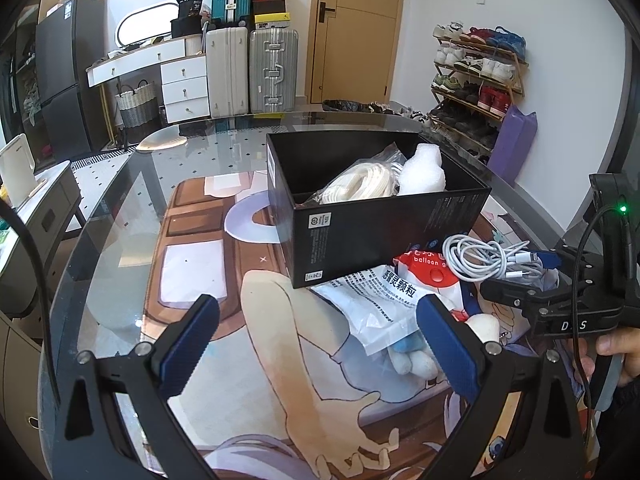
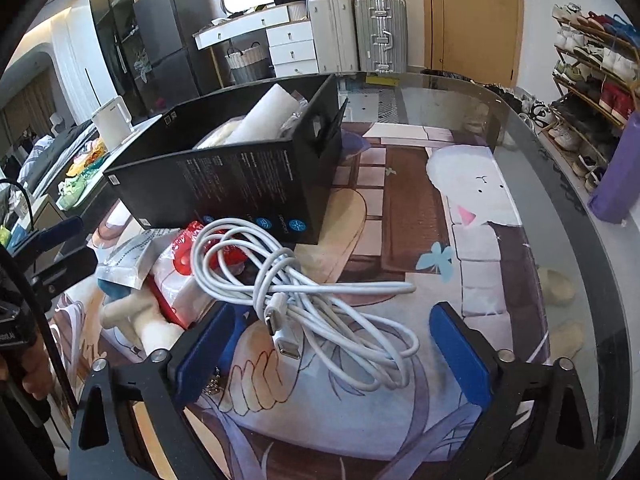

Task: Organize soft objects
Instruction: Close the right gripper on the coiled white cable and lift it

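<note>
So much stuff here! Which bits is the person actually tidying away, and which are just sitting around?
Part of the job:
- black cardboard box
- tangled white charging cable
- red-and-white balloon packet
- white printed plastic pouch
- cream plush toy

Just lying about:
- silver ribbed suitcase
- wooden shoe rack
- purple bag

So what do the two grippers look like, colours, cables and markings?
Both are black, angular two-finger frames with silver bolts and ribbed blue pads. The right gripper shows white letters "D S", a green light and a black cable. The left gripper looks alike.
</note>
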{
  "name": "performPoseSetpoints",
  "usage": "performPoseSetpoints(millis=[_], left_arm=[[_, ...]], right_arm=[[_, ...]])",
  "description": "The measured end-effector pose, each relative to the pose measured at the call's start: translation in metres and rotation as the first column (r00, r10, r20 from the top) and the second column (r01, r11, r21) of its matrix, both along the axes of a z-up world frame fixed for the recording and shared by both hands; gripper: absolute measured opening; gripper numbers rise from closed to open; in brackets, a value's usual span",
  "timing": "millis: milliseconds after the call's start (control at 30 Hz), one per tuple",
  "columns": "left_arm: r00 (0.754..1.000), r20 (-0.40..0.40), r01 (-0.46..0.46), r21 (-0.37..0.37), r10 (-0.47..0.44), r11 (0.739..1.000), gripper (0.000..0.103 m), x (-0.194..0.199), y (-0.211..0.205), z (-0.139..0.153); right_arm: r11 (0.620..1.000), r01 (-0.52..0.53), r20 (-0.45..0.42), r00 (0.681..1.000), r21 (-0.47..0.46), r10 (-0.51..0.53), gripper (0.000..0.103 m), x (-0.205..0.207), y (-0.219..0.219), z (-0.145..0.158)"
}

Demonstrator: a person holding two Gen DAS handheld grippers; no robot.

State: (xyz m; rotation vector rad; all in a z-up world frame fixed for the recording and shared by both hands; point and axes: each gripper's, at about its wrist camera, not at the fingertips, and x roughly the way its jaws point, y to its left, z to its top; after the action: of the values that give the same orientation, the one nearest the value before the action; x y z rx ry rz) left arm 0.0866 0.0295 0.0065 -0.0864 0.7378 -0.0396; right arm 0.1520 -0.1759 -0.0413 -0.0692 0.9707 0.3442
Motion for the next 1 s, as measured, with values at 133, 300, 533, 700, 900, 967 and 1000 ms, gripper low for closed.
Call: performPoseSetpoints(millis=[133,300,533,700,900,967,1000], left_arm=[[1.000,0.001,0.001,0.000,-0.001,1.000,0.100,0.000,-0.001,0.000],[1.000,0.002,-0.001,-0.002,0.001,1.000,0.100,-0.001,-0.001,0.001],[1.000,0.001,-0.001,-0.002,0.001,1.000,0.100,-0.001,0.000,0.001],[1.000,0.001,-0.001,-0.003,0.001,1.000,0.100,0.000,0.001,0.002],[1.000,0.000,0.003,-0.001,-0.003,1.000,0.100,0.000,0.001,0.002],[1.000,-0.002,0.005,0.000,-0.005,1.000,0.100,0.000,0.000,0.002],[1.000,-0.002,0.005,0.000,-0.005,1.000,0.100,0.000,0.000,0.002]], right_arm=[[1.000,-0.009,0.005,1.000,0.009,0.009,0.084,-0.001,0.000,0.002],[1.000,-0.022,0.018,1.000,0.007,0.022,0.068,-0.004,0.000,0.002],[0.999,-0.054,0.045,0.998,0.007,0.054,0.066,-0.011,0.003,0.006],[0.997,-0.073,0.070,0.995,0.019,0.072,0.065,-0.014,0.004,0.013],[0.994,-0.098,0.088,0.992,0.042,0.094,0.064,-0.017,0.003,0.018],[0.993,-0.106,0.089,0.991,0.053,0.101,0.064,-0.018,0.002,0.020],[0.992,-0.110,0.093,0.990,0.058,0.104,0.064,-0.018,0.002,0.021]])
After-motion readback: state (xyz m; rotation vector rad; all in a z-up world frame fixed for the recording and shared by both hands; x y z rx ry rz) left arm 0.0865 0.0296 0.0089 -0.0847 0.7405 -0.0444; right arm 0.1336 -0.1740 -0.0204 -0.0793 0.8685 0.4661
